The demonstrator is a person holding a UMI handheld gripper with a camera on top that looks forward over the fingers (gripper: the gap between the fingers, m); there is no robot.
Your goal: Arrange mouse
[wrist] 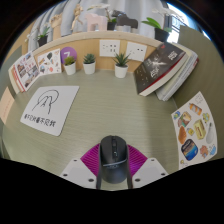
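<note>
A dark grey computer mouse (113,160) sits between my two fingers, its scroll wheel end pointing away from me. Both magenta pads (94,157) press against its sides, so my gripper (113,165) is shut on the mouse. It is held over the greenish desk surface (120,110). A white mouse mat (50,109) with a line drawing and printed text lies on the desk ahead and to the left of the fingers.
Small potted plants (89,63) stand along a low wooden shelf at the back. Magazines lean at the back left (25,72) and a stack of books leans at the back right (165,68). A colourful printed sheet (195,133) lies at the right.
</note>
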